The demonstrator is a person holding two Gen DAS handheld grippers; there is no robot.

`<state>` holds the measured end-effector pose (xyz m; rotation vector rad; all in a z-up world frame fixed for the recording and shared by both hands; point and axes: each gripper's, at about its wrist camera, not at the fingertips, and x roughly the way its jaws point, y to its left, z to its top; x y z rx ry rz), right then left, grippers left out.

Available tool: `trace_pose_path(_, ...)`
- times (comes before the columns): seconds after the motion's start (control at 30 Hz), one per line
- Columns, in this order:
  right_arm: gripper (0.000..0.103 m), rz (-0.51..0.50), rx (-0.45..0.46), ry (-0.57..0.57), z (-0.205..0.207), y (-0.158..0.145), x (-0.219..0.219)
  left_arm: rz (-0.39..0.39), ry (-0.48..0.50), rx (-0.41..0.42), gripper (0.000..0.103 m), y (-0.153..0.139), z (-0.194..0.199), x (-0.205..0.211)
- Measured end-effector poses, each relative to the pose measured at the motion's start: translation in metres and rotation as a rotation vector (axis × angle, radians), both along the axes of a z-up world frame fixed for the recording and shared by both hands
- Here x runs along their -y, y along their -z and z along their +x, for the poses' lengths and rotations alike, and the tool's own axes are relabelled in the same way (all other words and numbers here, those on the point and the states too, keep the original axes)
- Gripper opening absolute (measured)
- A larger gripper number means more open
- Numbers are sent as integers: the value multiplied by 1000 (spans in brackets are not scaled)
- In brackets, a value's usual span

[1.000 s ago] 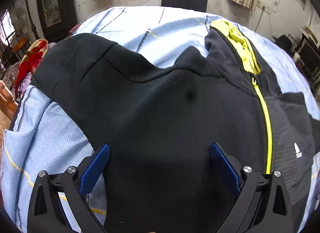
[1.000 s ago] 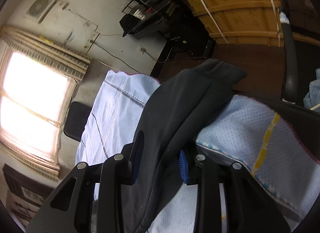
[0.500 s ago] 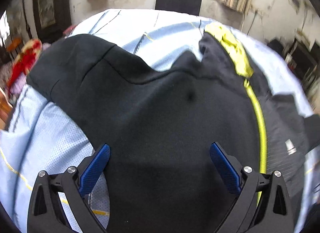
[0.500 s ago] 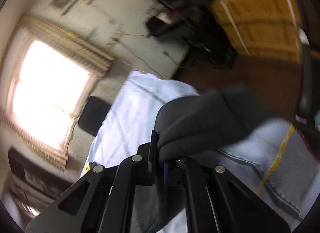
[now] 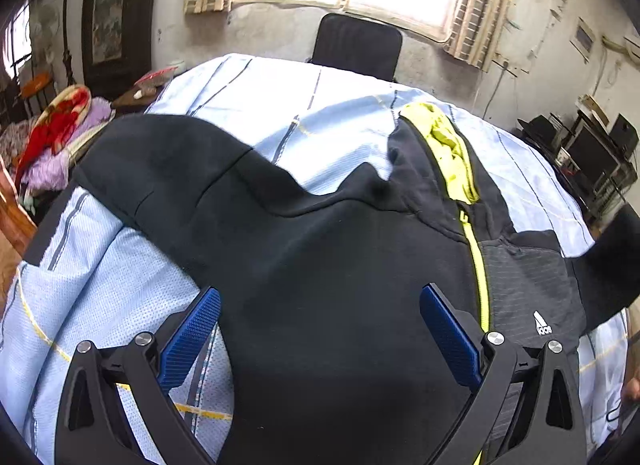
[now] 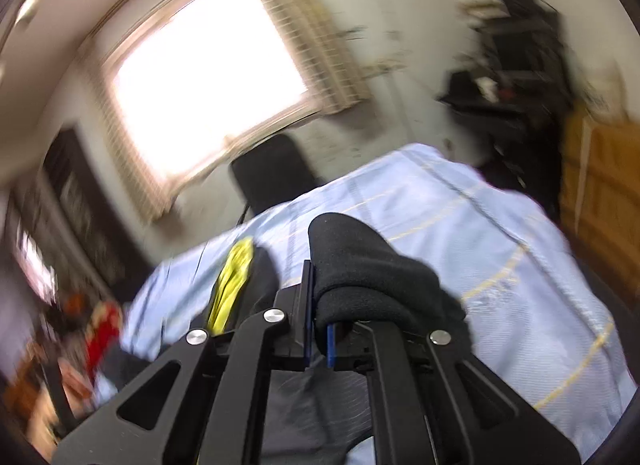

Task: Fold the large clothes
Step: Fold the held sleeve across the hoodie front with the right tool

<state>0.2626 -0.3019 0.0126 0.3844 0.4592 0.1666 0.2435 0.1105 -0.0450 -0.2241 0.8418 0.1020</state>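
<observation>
A black zip jacket [image 5: 332,265] with a yellow-green zipper [image 5: 478,265] and hood lining lies spread on a table under a light blue cloth [image 5: 100,285]. My left gripper [image 5: 320,329] is open and empty, its blue pads on either side of the jacket's lower body, just above it. My right gripper [image 6: 318,329] is shut on the jacket's black sleeve cuff [image 6: 360,265], lifted above the cloth [image 6: 500,265]. The raised sleeve shows at the right edge of the left wrist view [image 5: 608,265].
A black chair [image 5: 356,49] stands at the table's far side under a bright window. Red and purple bedding [image 5: 56,133] is piled at the left. Dark shelves with equipment [image 5: 592,153] and a wooden cabinet [image 6: 600,193] stand at the right.
My right gripper shut on the sleeve cuff and swung with it up and to the left over the table. My left gripper stayed open over the jacket and tilted up a little.
</observation>
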Motion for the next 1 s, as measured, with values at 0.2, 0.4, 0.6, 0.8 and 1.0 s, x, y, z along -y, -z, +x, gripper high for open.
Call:
trace_pose_path(0.2,9,-267,-113,-256,5,38,-114,12,34,-9,100,2,-2,8)
trace_pose_path(0.4,51,-502,-315,-500,-1,102,-180,15,57,-18,100,5,0,13)
trace_pose_path(0.6,74,-326,-259,-613,-16,58,-148,35,90,-16,100,7,-2,23)
trace_pose_path(0.8,75,29,-230,-605,-7,30,-86,93,194,-8,100,-1,-9,67)
trace_pose_path(1.0,75,161,-242,-451,5,24,-47,158,404,12,100,-17,-21,156)
